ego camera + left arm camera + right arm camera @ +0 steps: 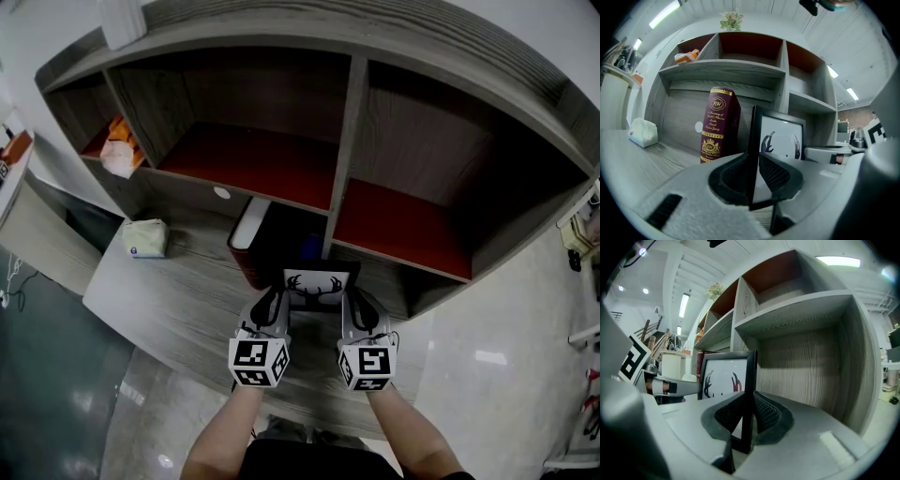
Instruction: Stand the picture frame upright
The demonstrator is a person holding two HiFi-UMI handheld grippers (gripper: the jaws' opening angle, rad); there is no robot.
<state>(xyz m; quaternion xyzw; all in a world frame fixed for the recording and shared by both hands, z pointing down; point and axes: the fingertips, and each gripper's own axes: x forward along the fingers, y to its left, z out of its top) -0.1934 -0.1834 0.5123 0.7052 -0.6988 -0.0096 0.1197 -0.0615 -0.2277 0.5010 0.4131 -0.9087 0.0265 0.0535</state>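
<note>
A black picture frame (315,286) with a white antler print stands upright on the grey wooden desk (178,309), in front of the shelf unit. My left gripper (272,300) is shut on its left side edge and my right gripper (357,302) on its right side edge. In the left gripper view the frame (780,138) rises edge-on between the jaws of the left gripper (754,174), whose pads lie against it. In the right gripper view the frame (723,377) shows likewise in the right gripper (747,416). Its foot is hidden behind the jaws.
A maroon book (717,125) stands just behind the frame to the left (248,239). A wrapped tissue pack (145,237) lies further left on the desk. The wooden shelf unit (347,141) has red-floored compartments, one holding an orange packet (119,145).
</note>
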